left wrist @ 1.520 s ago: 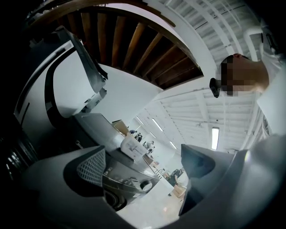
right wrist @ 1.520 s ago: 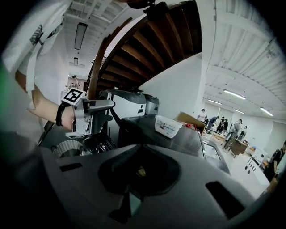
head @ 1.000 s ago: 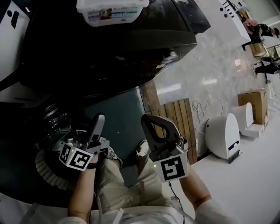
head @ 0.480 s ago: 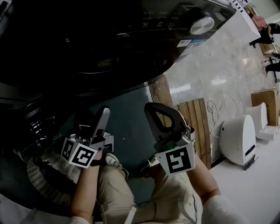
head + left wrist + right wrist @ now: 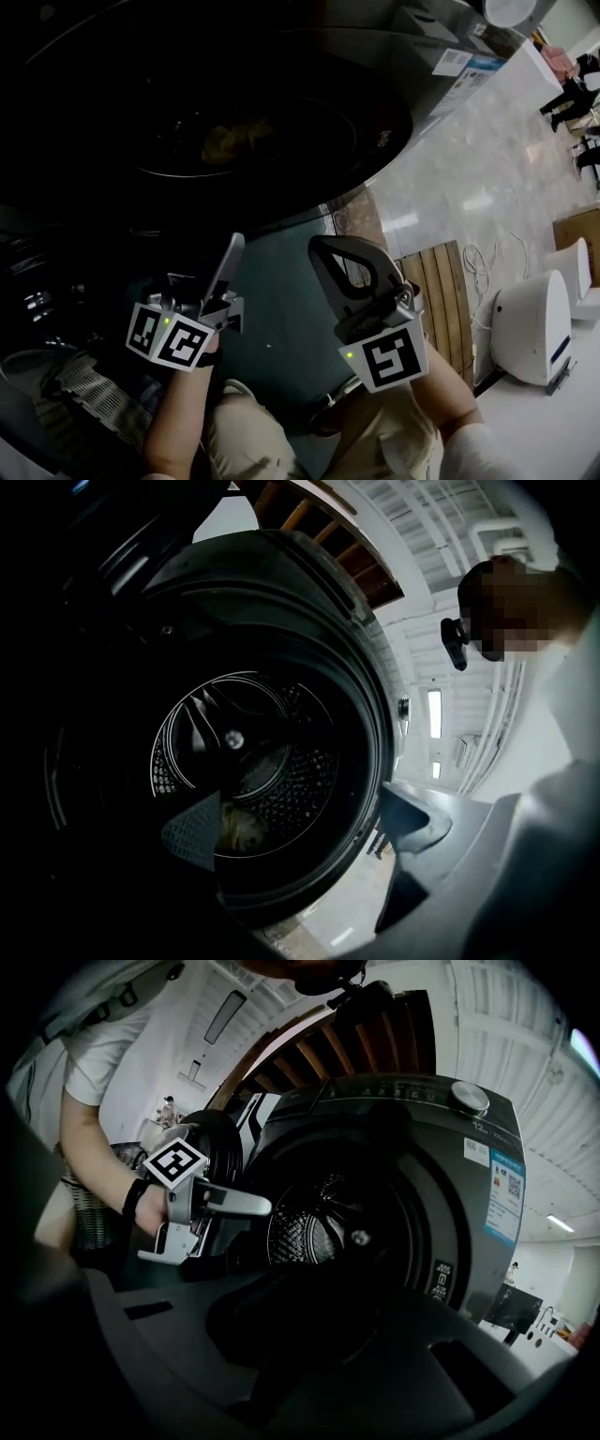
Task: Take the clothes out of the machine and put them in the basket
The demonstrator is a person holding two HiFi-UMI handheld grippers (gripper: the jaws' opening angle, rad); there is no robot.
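- On the left gripper [image 5: 221,266] the fingers stood apart, empty; yellowish clothes [image 5: 242,831] lay ahead of them, deep in the drum [image 5: 298,782].
- On the right gripper [image 5: 325,253] the fingers were pressed together, holding nothing, short of the drum's mouth.

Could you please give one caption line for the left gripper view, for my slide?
Looking into the open machine: a yellowish cloth lies low in the drum.

open drum [image 5: 300,789] ahead looks free of obstacles.
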